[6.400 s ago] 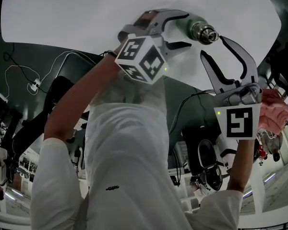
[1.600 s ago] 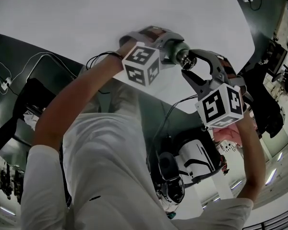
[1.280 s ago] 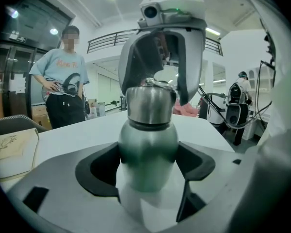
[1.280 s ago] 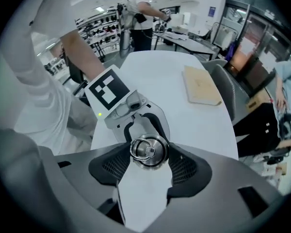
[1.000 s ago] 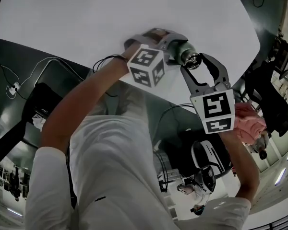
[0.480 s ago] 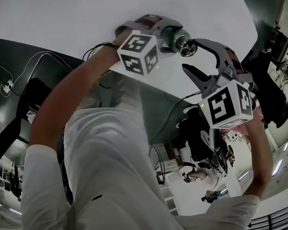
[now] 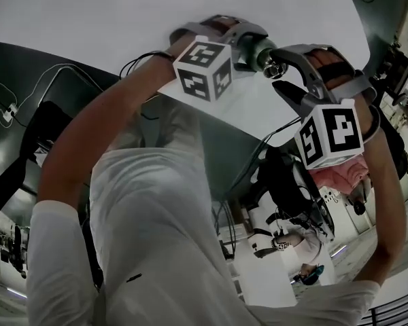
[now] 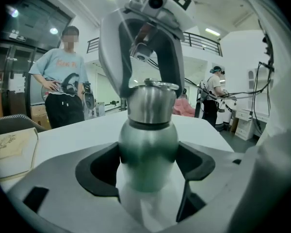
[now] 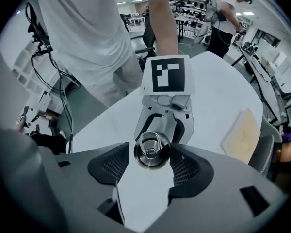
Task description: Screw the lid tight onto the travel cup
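White counter (image 7: 88, 19) is filling the upper part of the head view, and a person in a white shirt (image 7: 163, 236) is being seen from above at its near edge. Toward the top centre of that view, a green travel cup (image 8: 148, 149) is being gripped by the left tool (image 8: 148, 166), whose dark pads are being pressed against both sides of the cup's rounded body. The cup's steel lid (image 9: 152, 151), topped by a ring handle, is sitting on the neck and is being pointed toward the right tool (image 9: 151, 161). The right tool is being held spread wide. Its jaws have just been opening, and the lid is standing between them with the pads close beside its rim but not clamped on it. At the right of the right gripper view, a beige booklet (image 9: 242, 135) is lying on the counter. At the left of the left gripper view, a person in a light blue shirt (image 8: 63, 76) is standing beyond the counter.
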